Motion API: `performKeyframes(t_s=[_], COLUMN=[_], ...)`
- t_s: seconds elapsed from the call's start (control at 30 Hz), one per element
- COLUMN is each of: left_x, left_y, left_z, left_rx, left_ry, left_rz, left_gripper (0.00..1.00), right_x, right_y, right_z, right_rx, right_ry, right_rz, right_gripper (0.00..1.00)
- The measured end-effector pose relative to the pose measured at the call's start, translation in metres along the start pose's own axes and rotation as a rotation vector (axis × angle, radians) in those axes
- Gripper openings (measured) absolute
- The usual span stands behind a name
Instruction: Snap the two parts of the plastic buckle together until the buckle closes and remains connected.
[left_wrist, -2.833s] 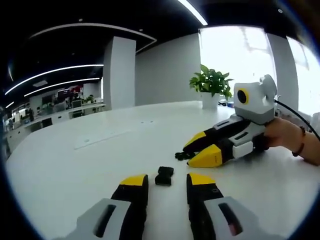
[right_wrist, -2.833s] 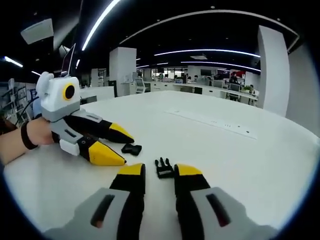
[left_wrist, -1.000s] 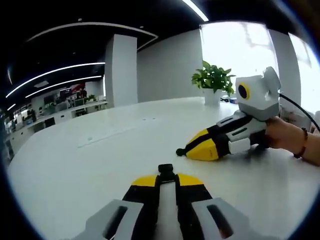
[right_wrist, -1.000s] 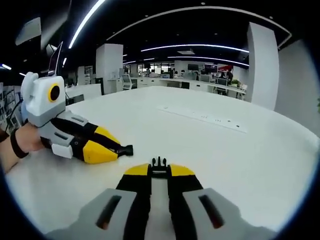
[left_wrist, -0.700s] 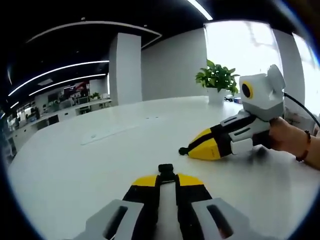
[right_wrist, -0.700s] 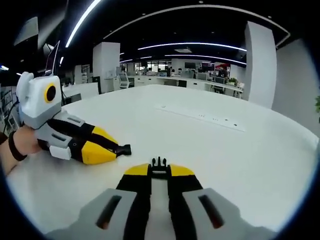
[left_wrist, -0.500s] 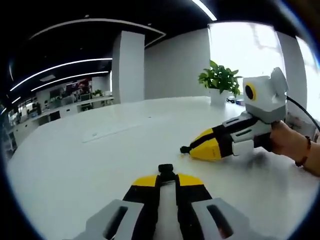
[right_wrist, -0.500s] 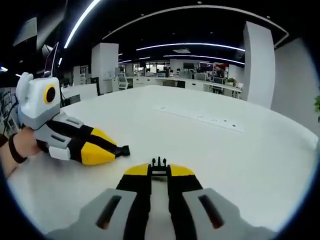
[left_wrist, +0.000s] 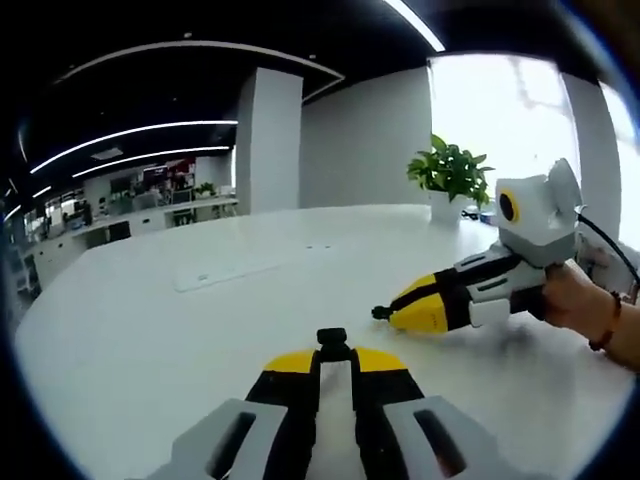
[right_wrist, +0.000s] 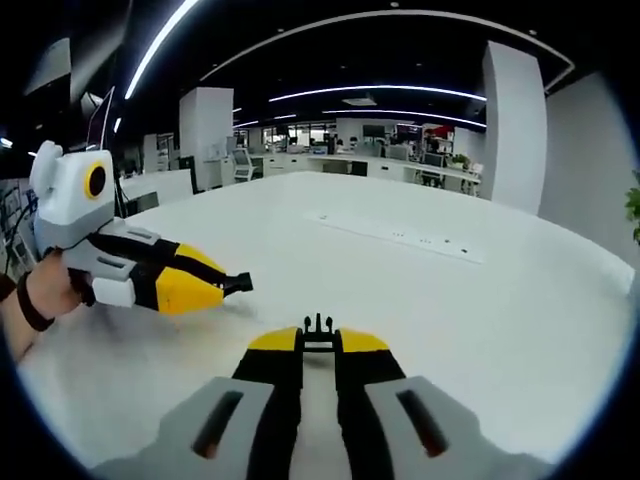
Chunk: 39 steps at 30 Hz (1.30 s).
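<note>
Altogether two grippers and two black buckle pieces are in play, one piece per gripper. In the left gripper view, the left gripper (left_wrist: 335, 358) has its yellow-tipped jaws drawn together on the socket half of the buckle (left_wrist: 332, 339), which pokes out just past the tips above the white table (left_wrist: 150, 330). In the right gripper view, the right gripper (right_wrist: 317, 345) is likewise clamped on the pronged half of the buckle (right_wrist: 318, 325), its small prongs sticking forward beyond the tips. The two halves are well apart and not joined; each gripper is seen from the other's camera, carrying its dark piece at its nose just above the tabletop. Around them: one potted plant (left_wrist: 449, 172) by a bright window, one white pillar (left_wrist: 268, 140), one flat cover strip (right_wrist: 392, 237) set in the table, and office desks far behind.
</note>
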<state>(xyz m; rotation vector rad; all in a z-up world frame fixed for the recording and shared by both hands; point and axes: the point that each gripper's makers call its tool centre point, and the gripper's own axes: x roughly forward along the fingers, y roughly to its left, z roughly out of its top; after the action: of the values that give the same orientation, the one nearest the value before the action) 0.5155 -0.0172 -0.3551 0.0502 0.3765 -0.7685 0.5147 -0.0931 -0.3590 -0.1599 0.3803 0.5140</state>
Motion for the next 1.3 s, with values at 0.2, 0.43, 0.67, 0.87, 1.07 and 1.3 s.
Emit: performKeyframes(t_s=[0.2,0.43,0.67,0.87,1.07,1.3], left_x=[0.000,-0.003,-0.008,-0.014,-0.015,-0.014], left_y=[0.002,-0.004,-0.009,-0.008,-0.008,-0.007], left_z=[0.001,0.009,0.016,0.027,0.029,0.030], left_rx=[0.000,0.023,0.012,0.010,0.003,-0.002], left_ry=[-0.001,-0.020,-0.047,-0.099,-0.107,-0.109], left_rz=[0.004,-0.001,-0.009,0.008,0.014,0.012], left_gripper=[0.10,0.10,0.10,0.10,0.10,0.10], right_x=[-0.002,-0.007,-0.012,-0.019,-0.021,-0.020], right_y=[0.000,0.001,0.001,0.001,0.002,0.004], right_z=[0.005,0.015,0.025,0.038,0.042,0.041], right_rx=[-0.001,-0.010,-0.016,-0.014,-0.027,-0.031], right_ry=[-0.007,-0.030,-0.063,-0.111,-0.126,-0.120], right_rz=[-0.006,-0.016,-0.032,-0.042,-0.043,-0.036], right_gripper=[0.10,0.10,0.10,0.10,0.10,0.10])
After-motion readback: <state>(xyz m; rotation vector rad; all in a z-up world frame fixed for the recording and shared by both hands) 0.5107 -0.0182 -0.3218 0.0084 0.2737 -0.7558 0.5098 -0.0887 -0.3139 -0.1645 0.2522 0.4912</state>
